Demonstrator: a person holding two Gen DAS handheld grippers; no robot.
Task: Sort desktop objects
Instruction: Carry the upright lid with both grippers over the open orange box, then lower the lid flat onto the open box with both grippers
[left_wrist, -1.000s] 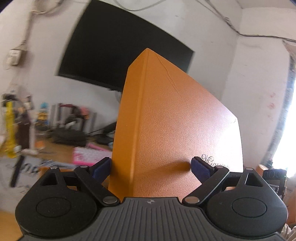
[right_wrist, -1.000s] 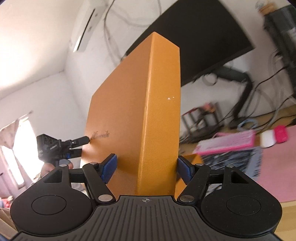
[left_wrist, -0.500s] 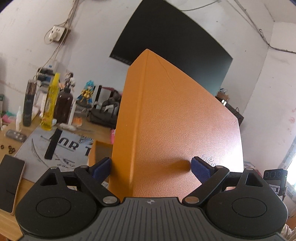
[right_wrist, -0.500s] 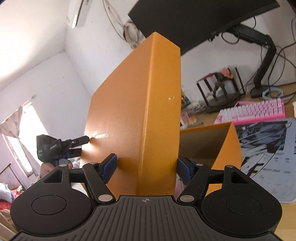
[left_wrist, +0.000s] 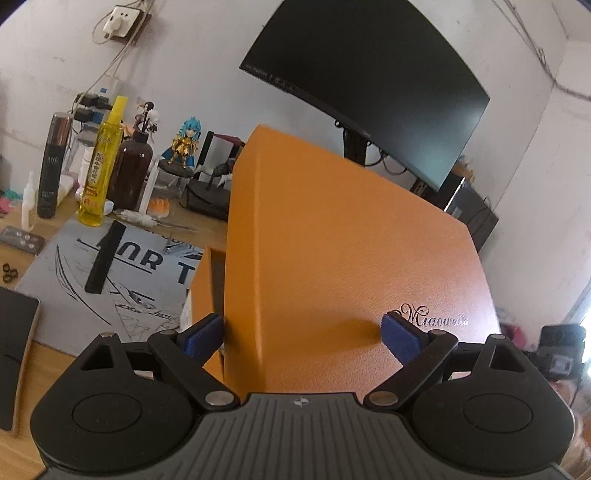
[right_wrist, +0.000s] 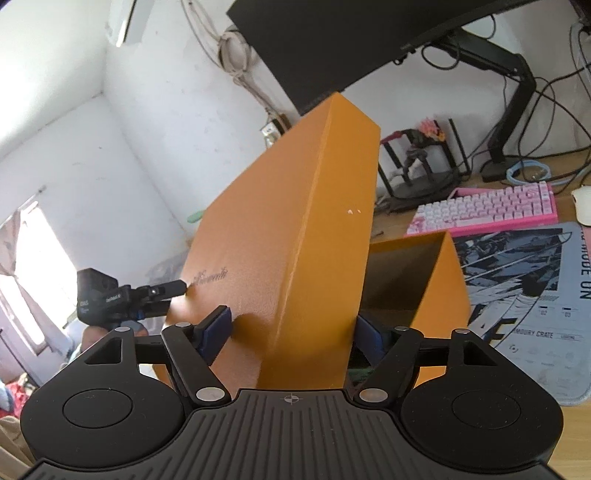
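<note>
An orange box lid (left_wrist: 351, 258) with script lettering stands tilted on edge, held from both ends. My left gripper (left_wrist: 303, 334) is shut on one end, blue pads (left_wrist: 205, 332) pressing its sides. At the other end my right gripper (right_wrist: 291, 328) grips the same lid (right_wrist: 295, 229); its jaws are opening slightly, with the pads still against the lid. Just below and behind the lid sits the open orange box base (right_wrist: 439, 280), its wall also showing in the left wrist view as the box base (left_wrist: 205, 280). What is inside the base is mostly hidden.
A printed desk mat (left_wrist: 122, 266) lies under the box, with a black comb (left_wrist: 105, 258) on it. Bottles (left_wrist: 99, 166) and a figurine (left_wrist: 183, 144) stand at the back left, a phone (left_wrist: 14, 350) at front left. A pink keyboard (right_wrist: 487, 210), white mouse (right_wrist: 583, 206) and monitor (left_wrist: 369, 81) are behind.
Both grippers have sunk with the lid toward the desk. The open box base and the mat have come into view below the lid. The grip on the lid looks unchanged.
</note>
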